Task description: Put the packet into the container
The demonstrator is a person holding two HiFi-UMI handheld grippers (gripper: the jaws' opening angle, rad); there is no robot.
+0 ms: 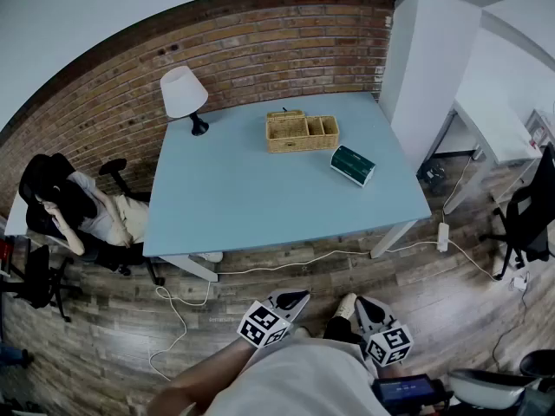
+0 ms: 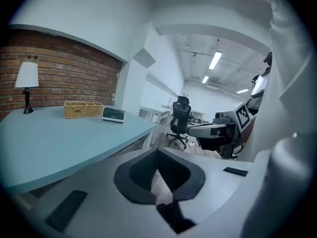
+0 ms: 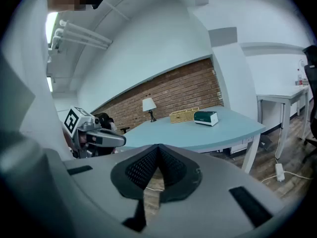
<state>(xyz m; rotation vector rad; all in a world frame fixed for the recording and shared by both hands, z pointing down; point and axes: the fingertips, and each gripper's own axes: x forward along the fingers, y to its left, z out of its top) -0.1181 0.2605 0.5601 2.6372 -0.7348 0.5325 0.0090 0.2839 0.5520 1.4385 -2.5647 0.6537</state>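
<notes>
We are holding left gripper and right gripper closed, empty, short of the table. Packet is lying by its right edge, right gripper nearer.

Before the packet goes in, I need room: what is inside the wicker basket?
The wicker basket shows dividers forming compartments, with nothing visible in them; its near wall hides part of the floor.

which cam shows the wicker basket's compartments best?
Head view: it looks down into the wicker basket, so its dividers show. The left gripper view shows the wicker basket small and side-on, outer wall only; the right gripper view does the same.
</notes>
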